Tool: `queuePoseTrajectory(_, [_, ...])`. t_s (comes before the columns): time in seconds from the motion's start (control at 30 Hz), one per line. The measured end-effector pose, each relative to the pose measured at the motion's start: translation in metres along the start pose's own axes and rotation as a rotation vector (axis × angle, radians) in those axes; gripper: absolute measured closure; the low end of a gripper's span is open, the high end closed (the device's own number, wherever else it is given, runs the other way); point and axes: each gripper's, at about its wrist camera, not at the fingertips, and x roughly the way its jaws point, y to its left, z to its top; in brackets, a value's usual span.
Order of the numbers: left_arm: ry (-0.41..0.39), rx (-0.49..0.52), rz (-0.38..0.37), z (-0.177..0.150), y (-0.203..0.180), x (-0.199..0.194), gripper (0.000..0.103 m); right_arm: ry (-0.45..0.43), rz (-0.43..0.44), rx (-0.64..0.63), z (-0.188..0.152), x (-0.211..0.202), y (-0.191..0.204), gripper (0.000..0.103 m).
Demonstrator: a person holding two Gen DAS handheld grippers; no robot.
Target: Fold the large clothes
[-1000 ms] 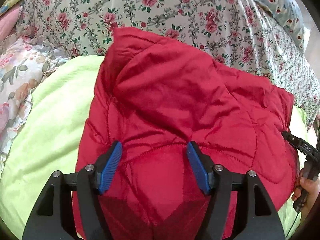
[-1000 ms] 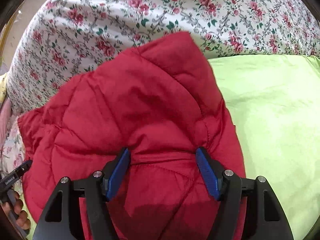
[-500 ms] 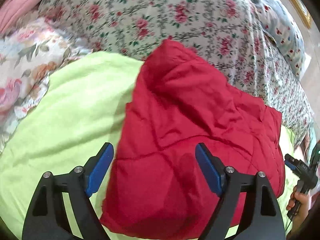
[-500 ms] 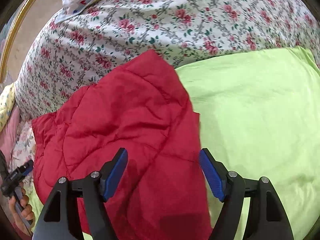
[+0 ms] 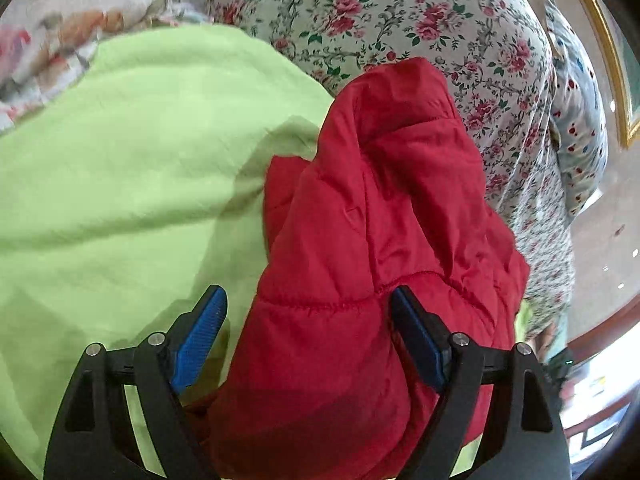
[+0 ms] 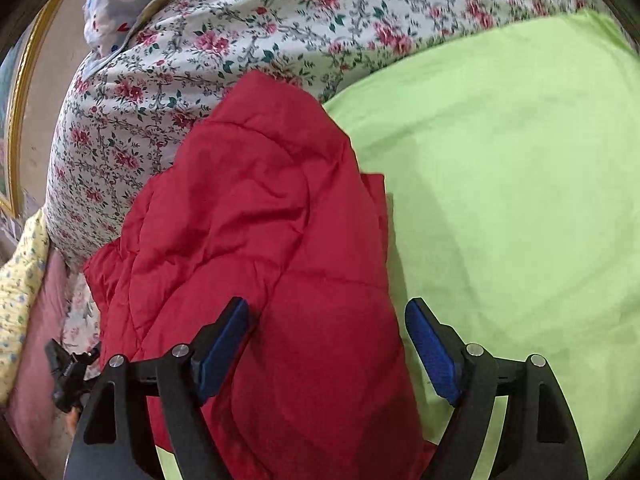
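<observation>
A red quilted padded jacket (image 5: 380,240) lies folded in a bundle on a lime-green sheet (image 5: 120,180). It also shows in the right wrist view (image 6: 260,240), on the same green sheet (image 6: 500,160). My left gripper (image 5: 308,336) is open, its blue pads above the jacket's near left part. My right gripper (image 6: 328,344) is open, its pads wide apart above the jacket's near right edge. Neither gripper holds cloth. The left gripper's body (image 6: 68,372) shows at the lower left of the right wrist view.
A rose-patterned floral duvet (image 5: 420,20) lies bunched behind the jacket, also in the right wrist view (image 6: 240,40). A dotted blue pillow (image 5: 580,120) lies at the far right. Pink and yellow bedding (image 6: 24,300) lies at the left. A gold picture frame (image 6: 16,120) stands behind.
Both grippers have pulled back and apart from the jacket's middle: the left one has swung left, the right one right. The jacket now sits off-centre in each view.
</observation>
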Motion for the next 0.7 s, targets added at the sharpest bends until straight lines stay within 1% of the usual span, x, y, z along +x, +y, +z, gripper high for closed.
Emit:
queuePoseTrajectory(0.1, [0.029,-0.042,-0.039,0.000,0.007,0.010,0.015,0.025,0.039,0.034,-0.003,0.009,-0.004,0.019])
queuePoseTrajectory(0.2, [0.045,-0.060,-0.065,0.000,0.006,0.017,0.015,0.046,0.078,0.058,-0.006,0.017,-0.004,0.018])
queuePoseTrajectory(0.3, [0.057,-0.065,-0.082,-0.002,0.002,0.023,0.015,0.050,0.083,0.069,-0.007,0.020,-0.002,0.018])
queuePoseTrajectory(0.4, [0.070,-0.052,-0.081,-0.001,-0.005,0.030,0.015,0.057,0.088,0.079,-0.006,0.022,-0.002,0.018])
queuePoseTrajectory(0.5, [0.080,-0.027,-0.057,0.000,-0.013,0.035,0.015,0.069,0.094,0.081,-0.005,0.025,-0.001,0.018])
queuePoseTrajectory(0.53, [0.082,-0.022,-0.057,0.000,-0.014,0.035,0.021,0.071,0.094,0.080,-0.005,0.025,-0.001,0.020])
queuePoseTrajectory(0.57, [0.084,-0.016,-0.062,0.000,-0.016,0.035,0.024,0.076,0.094,0.077,-0.005,0.027,0.000,0.020])
queuePoseTrajectory(0.6, [0.083,-0.010,-0.063,0.000,-0.017,0.035,0.028,0.079,0.094,0.074,-0.005,0.028,0.000,0.021])
queuePoseTrajectory(0.63, [0.082,0.000,-0.066,0.000,-0.020,0.034,0.034,0.082,0.094,0.068,-0.005,0.029,0.002,0.025])
queuePoseTrajectory(0.67, [0.081,0.010,-0.067,-0.001,-0.022,0.033,0.037,0.085,0.095,0.061,-0.006,0.028,0.003,0.028])
queuePoseTrajectory(0.7, [0.078,0.022,-0.066,-0.001,-0.025,0.031,0.042,0.084,0.092,0.054,-0.007,0.027,0.004,0.033])
